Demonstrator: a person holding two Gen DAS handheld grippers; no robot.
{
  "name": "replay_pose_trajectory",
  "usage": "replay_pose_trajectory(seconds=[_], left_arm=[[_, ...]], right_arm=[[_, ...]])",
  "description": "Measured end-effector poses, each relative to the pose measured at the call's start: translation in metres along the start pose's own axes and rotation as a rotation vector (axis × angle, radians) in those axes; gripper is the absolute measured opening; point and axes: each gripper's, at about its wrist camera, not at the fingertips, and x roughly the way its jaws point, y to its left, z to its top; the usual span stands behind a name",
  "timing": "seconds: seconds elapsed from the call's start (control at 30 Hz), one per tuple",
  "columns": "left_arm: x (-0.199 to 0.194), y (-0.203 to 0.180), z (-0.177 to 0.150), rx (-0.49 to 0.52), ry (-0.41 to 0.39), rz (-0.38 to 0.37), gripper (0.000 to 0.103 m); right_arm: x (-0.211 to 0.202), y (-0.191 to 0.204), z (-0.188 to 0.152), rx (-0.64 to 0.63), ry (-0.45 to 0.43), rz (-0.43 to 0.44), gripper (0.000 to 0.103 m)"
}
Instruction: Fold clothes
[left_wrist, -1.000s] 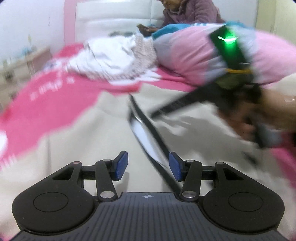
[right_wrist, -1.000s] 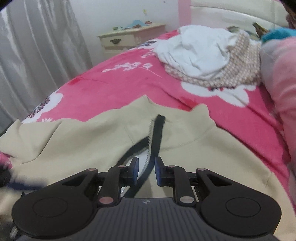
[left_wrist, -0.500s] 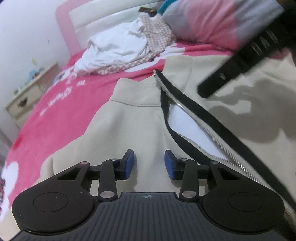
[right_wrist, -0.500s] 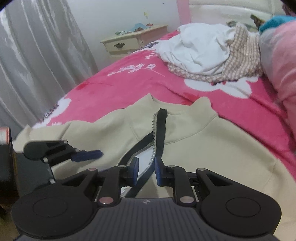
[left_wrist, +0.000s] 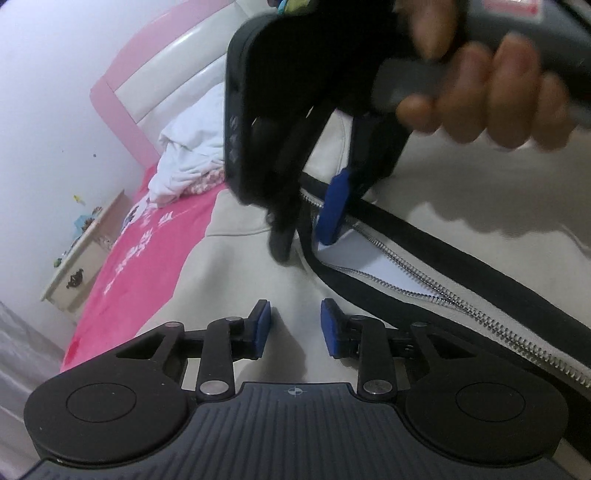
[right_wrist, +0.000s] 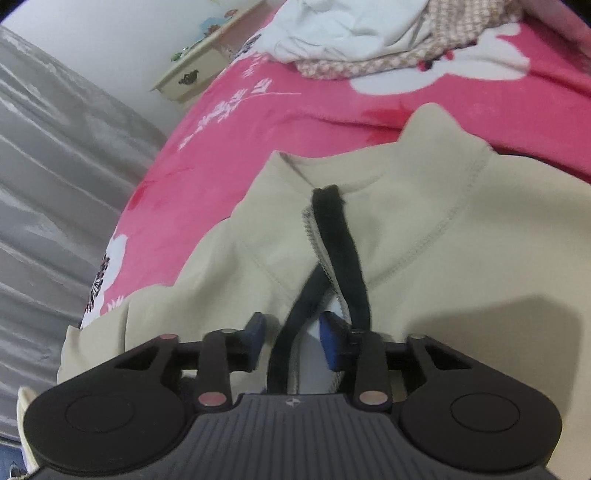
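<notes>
A beige zip-up jacket lies flat on the pink bed, its front open along a black-edged zipper. It also shows in the right wrist view, collar towards the headboard. My left gripper is open and empty, low over the jacket's left chest. My right gripper is open, its jaws either side of the black zipper edge just below the collar. From the left wrist view the right gripper points down at the zipper, held by a hand.
A pile of white and checked clothes lies near the pink headboard. A cream nightstand stands beside the bed. A grey curtain hangs at the left. The pink floral bedspread surrounds the jacket.
My right gripper has opened wider and dropped down onto the zipper below the collar. My left gripper has tilted and moved closer to the right one.
</notes>
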Motion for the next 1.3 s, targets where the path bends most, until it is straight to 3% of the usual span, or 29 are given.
replay_pose_trajectory(seconds=[0.1, 0.4, 0.53, 0.7, 0.73, 0.83, 0.97, 1.1, 1.3], left_arm=[[-0.001, 0.002, 0.0, -0.012, -0.002, -0.008, 0.029], [-0.002, 0.01, -0.001, -0.062, -0.009, -0.044, 0.029], [-0.002, 0.012, -0.002, -0.079, -0.011, -0.055, 0.029], [-0.001, 0.014, -0.003, -0.1, -0.014, -0.067, 0.029], [-0.001, 0.015, -0.004, -0.106, -0.015, -0.071, 0.029], [0.0, 0.018, -0.004, -0.127, -0.018, -0.085, 0.03], [0.002, 0.022, -0.005, -0.154, -0.019, -0.1, 0.031], [0.003, 0.027, -0.006, -0.18, -0.02, -0.112, 0.032], [0.003, 0.028, -0.007, -0.193, -0.02, -0.114, 0.033]], right_arm=[[0.005, -0.001, 0.001, 0.022, -0.034, 0.036, 0.05], [0.0, -0.018, -0.005, 0.121, -0.073, 0.087, 0.05], [0.009, -0.03, 0.002, 0.246, -0.107, 0.154, 0.056], [0.014, -0.024, 0.003, 0.255, -0.146, 0.237, 0.092], [0.015, -0.018, 0.003, 0.223, -0.142, 0.232, 0.093], [0.015, -0.006, 0.005, 0.123, -0.079, 0.216, 0.094], [0.011, -0.014, 0.003, 0.12, -0.014, 0.278, 0.09], [0.007, -0.028, 0.001, 0.171, 0.017, 0.362, 0.081], [-0.003, -0.062, -0.009, 0.33, -0.023, 0.516, 0.069]])
